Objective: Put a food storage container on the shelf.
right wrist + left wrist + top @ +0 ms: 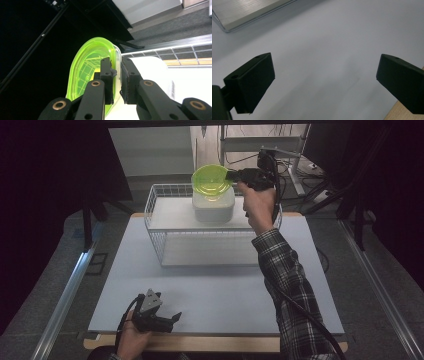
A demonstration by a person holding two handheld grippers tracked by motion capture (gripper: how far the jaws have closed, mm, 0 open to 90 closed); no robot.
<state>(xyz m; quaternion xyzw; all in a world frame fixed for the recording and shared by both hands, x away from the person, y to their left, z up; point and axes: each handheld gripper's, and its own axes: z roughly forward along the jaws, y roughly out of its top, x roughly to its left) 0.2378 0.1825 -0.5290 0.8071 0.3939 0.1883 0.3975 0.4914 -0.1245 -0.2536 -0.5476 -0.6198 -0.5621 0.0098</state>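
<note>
The high view looks forward and down from above the person's side, taking in the whole surface [210,285] and the wire basket [165,227] at its far end. The left gripper view rides low, close over the surface [332,45], facing along its own jaws (spread wide). The right gripper view sits raised at the far end, tilted, very near the green lid [87,67]; it shares that green lid [211,179] and the wire basket [175,51] with the high view.
</note>
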